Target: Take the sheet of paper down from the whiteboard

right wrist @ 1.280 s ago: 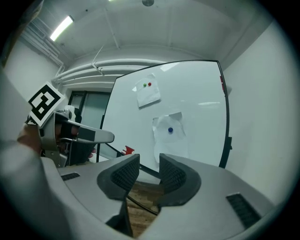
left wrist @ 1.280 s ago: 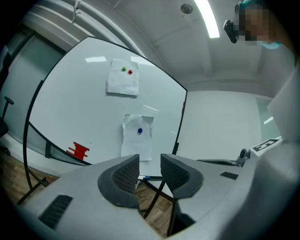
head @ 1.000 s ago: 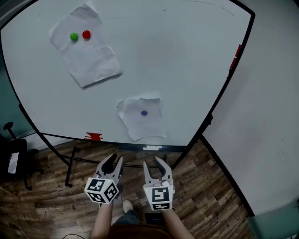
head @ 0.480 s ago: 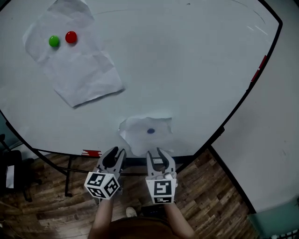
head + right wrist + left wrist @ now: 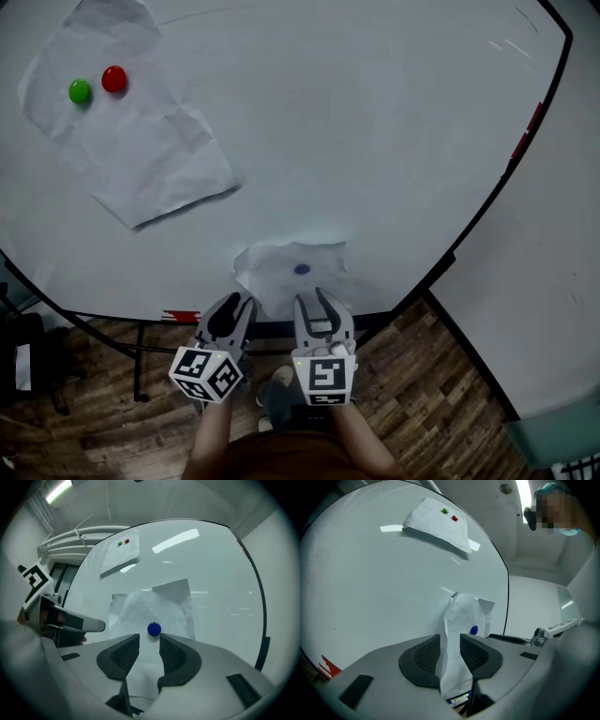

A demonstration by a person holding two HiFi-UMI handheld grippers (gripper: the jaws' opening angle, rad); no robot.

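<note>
looking at the small sheet of paper (image 5: 286,277) hanging low on the whiteboard (image 5: 394,141), pinned by one blue magnet (image 5: 301,269) sitting just past the tips of the right gripper (image 5: 312,300), in line with the gap between its fingers. holding those fingers a narrow gap apart, gripping nothing. holding the left gripper (image 5: 241,302) part open in the same way, with the sheet's lower left edge showing in the slot between its fingers, seemingly curling off the board, not pinched. judging the sheet as very light, thin and limp, creased all over, likely tearing or slipping askew if tugged against the magnet's clamp. judging the magnet as small, smooth and easy to lose from ridged pads. favouring a hold on the loose lower edge nearest the left fingertips, plus a pinch across the magnet's sides by the right. leaving alone the larger sheet (image 5: 141,159) far beyond the fingertips, up and to the left, under a green magnet (image 5: 80,91) and a red magnet (image 5: 113,79). struggling to place the paper edge as truly between the left fingers or merely behind them. missing the sheet's bottom margin, hidden behind both grippers in the head view.
</note>
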